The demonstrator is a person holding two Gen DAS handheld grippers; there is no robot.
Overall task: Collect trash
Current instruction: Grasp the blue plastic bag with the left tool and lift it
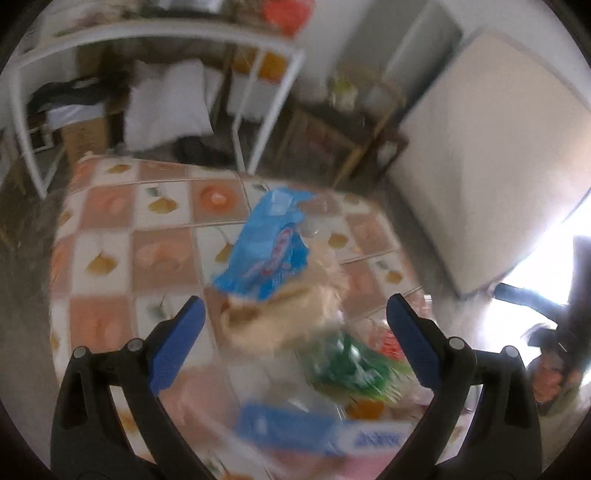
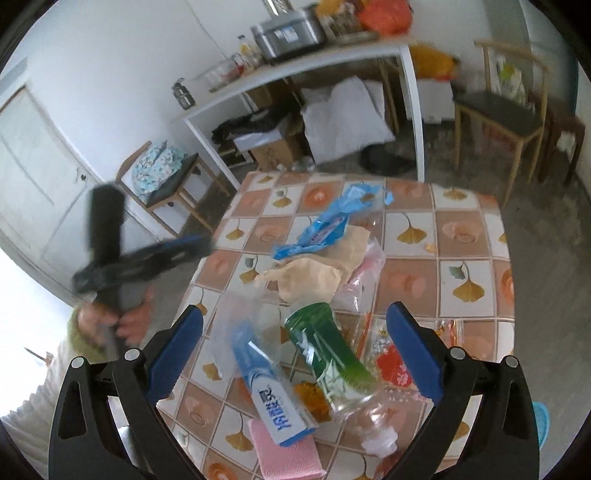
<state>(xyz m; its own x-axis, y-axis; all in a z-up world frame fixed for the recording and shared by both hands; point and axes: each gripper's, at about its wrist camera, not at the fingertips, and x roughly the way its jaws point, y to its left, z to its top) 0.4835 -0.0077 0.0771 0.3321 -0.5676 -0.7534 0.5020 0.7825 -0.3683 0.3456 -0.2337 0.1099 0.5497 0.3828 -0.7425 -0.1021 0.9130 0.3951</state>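
Trash lies heaped on a table (image 2: 469, 236) with a tiled orange-and-white cloth: a blue plastic wrapper (image 2: 325, 225), crumpled tan paper (image 2: 314, 277), a clear bottle with a green label (image 2: 332, 350), a blue-and-white toothpaste box (image 2: 273, 395), a pink cloth (image 2: 284, 454) and red-printed clear bags (image 2: 391, 365). My right gripper (image 2: 295, 314) hangs open above the near pile, empty. My left gripper (image 1: 295, 310), also open and empty, hovers over the tan paper (image 1: 288, 314) and blue wrapper (image 1: 266, 247); that view is blurred. In the right wrist view the left gripper (image 2: 147, 254) shows blurred at the left, held by a hand (image 2: 125, 321).
A white desk (image 2: 332, 62) with a rice cooker (image 2: 288, 33) and bottles stands behind, with boxes and a white bag (image 2: 343, 114) beneath. Wooden chairs (image 2: 509, 122) stand at the right and another chair (image 2: 166, 181) at the left. A white board (image 1: 498, 155) leans on the wall.
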